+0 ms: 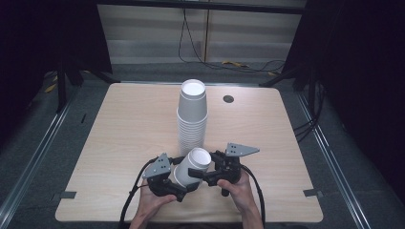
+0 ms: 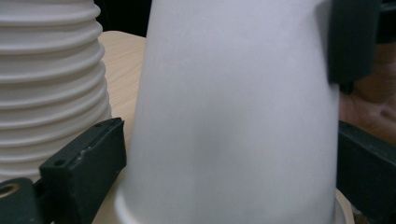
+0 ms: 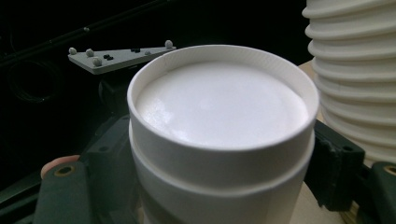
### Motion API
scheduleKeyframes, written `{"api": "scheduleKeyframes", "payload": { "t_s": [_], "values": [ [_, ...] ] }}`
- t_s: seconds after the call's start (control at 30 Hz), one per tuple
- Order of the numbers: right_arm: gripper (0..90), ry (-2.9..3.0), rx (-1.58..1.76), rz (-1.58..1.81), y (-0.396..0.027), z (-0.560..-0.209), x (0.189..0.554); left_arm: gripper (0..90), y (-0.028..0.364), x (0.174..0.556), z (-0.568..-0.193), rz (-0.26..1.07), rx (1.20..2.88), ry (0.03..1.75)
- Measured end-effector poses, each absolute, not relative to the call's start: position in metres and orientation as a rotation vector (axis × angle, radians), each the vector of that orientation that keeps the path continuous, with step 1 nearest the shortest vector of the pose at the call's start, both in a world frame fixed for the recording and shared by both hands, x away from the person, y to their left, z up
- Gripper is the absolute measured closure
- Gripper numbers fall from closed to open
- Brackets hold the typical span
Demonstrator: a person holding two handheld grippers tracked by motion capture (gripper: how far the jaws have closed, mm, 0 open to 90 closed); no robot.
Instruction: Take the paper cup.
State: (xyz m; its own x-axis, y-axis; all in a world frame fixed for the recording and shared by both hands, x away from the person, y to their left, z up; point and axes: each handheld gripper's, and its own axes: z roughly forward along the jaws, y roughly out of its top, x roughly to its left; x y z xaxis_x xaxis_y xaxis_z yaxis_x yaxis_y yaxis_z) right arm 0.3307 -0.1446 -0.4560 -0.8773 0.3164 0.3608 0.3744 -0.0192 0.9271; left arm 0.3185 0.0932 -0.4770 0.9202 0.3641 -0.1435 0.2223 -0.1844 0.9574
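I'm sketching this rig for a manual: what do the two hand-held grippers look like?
Both are black. The left hand-held gripper and right hand-held gripper each carry a grey three-cornered plate on top and trail a black cable. The plate bears small pale studs. The forearms show no sleeves.

Beyond my fingers stretched a pale wooden table point(image 1: 124, 143) with a small dark grommet hole point(image 1: 228, 98). Grey floor point(image 1: 43, 143) surrounded it. Farther ahead, cables point(image 1: 191, 43) trailed down a light panelled wall point(image 1: 153, 33) between black curtains point(image 1: 363, 71).
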Motion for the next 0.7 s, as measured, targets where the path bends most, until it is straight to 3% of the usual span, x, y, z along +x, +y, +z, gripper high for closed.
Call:
{"api": "scheduleKeyframes", "payload": {
  "t_s": [0.17, 0.7],
  "values": [
    [22.0, -2.178, -0.753, -2.059, -0.1410, -0.4571, 0.3305, 9.5, 0.0924, 0.3177, -0.4787, 0.129, 1.793, 0.397],
    [19.9, -2.186, -0.746, -2.041, -0.1400, -0.4572, 0.3299, 14.1, 0.0950, 0.3171, -0.4751, 0.156, 1.837, 0.358]
  ]
}}
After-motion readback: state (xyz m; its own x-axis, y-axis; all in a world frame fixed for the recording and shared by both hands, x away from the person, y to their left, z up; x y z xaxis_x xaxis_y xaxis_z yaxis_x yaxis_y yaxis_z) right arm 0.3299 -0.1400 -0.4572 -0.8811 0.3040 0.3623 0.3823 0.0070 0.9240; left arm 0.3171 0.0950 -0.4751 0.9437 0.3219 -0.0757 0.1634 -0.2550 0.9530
